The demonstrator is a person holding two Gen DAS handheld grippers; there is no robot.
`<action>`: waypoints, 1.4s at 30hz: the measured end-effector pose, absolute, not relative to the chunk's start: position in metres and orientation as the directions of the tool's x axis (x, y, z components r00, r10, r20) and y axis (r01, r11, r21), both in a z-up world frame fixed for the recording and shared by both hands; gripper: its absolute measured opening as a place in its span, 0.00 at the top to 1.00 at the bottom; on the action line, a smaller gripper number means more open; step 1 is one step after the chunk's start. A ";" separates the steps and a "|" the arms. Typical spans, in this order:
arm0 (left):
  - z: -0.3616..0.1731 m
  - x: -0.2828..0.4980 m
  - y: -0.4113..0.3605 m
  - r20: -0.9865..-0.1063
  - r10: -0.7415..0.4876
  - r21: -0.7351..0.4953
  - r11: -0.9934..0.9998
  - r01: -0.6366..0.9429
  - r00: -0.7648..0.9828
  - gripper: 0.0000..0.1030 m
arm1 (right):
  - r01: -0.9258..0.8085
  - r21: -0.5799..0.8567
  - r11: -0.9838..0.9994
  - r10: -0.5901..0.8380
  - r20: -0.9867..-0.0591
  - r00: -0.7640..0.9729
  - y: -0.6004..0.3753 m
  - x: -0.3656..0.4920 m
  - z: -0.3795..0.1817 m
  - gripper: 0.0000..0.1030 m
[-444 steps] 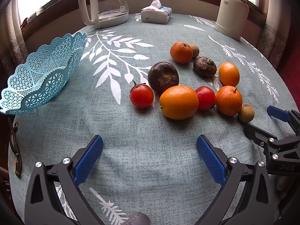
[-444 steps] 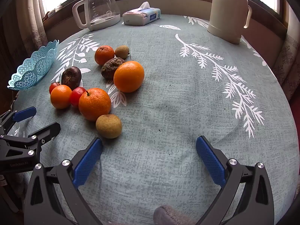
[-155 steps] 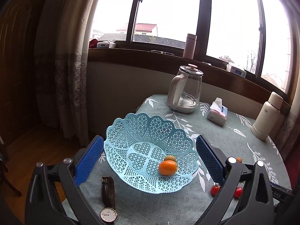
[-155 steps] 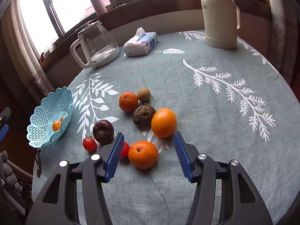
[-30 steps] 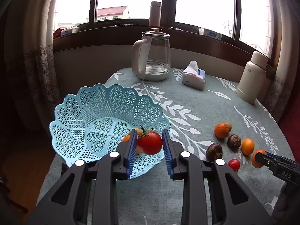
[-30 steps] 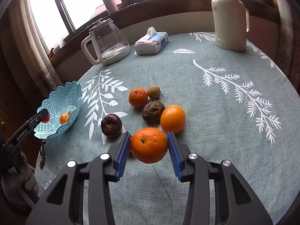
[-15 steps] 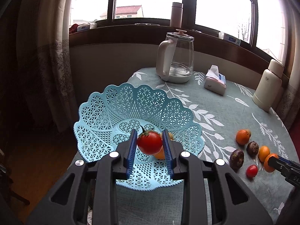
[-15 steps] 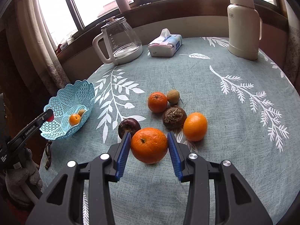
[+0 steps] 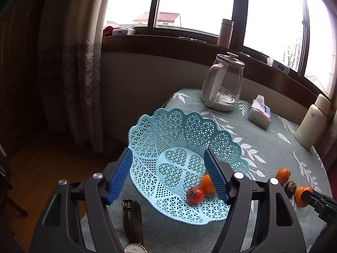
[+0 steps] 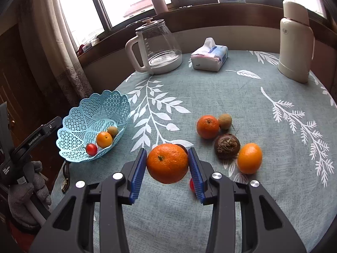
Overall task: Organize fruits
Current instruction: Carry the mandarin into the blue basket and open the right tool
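Left tongs (image 9: 168,176) gape over basket (image 9: 181,126) holding tomato (image 9: 194,195) and orange (image 9: 206,183).

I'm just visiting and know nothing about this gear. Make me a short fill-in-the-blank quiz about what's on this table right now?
1. The right gripper is shut on a large ____.
2. The left gripper is open, and the small tomato lies inside the blue ____.
3. Counting the tomato, the basket holds ____ fruits.
4. The tissue pack sits between the glass kettle and the cream ____.

Missing words: orange; basket; three; thermos
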State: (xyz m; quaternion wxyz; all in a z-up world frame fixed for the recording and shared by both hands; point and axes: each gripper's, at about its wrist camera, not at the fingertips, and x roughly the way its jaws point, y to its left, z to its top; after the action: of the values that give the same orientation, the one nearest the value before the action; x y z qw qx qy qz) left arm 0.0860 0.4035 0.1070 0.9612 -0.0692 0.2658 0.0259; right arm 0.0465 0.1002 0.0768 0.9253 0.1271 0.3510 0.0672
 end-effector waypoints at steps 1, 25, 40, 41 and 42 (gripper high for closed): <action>0.108 0.086 0.406 -0.512 0.018 -0.122 0.988 -0.094 0.859 0.27 | -0.046 0.280 0.959 0.220 -0.630 0.745 0.104 0.049 0.079 0.60; 0.114 0.084 0.424 -0.498 0.033 -0.147 0.982 -0.122 0.866 0.25 | -0.306 0.282 0.909 0.416 -0.632 0.654 0.234 0.115 0.086 0.60; 0.115 0.083 0.428 -0.493 0.027 -0.161 0.979 -0.122 0.870 0.25 | -0.255 0.308 0.917 0.396 -0.610 0.686 0.218 0.103 0.089 0.59; 0.115 0.082 0.428 -0.493 0.026 -0.162 0.979 -0.120 0.870 0.25 | -0.251 0.309 0.917 0.394 -0.611 0.687 0.216 0.102 0.089 0.59; 0.115 0.082 0.427 -0.493 0.024 -0.161 0.980 -0.119 0.870 0.25 | -0.247 0.310 0.918 0.392 -0.612 0.687 0.215 0.101 0.088 0.59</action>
State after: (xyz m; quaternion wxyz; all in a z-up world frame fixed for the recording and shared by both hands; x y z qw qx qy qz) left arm 0.0819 0.4275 0.1155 0.9623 -0.0936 0.2526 0.0371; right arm 0.1011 0.2145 0.0884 0.9127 0.1019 0.3550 0.1750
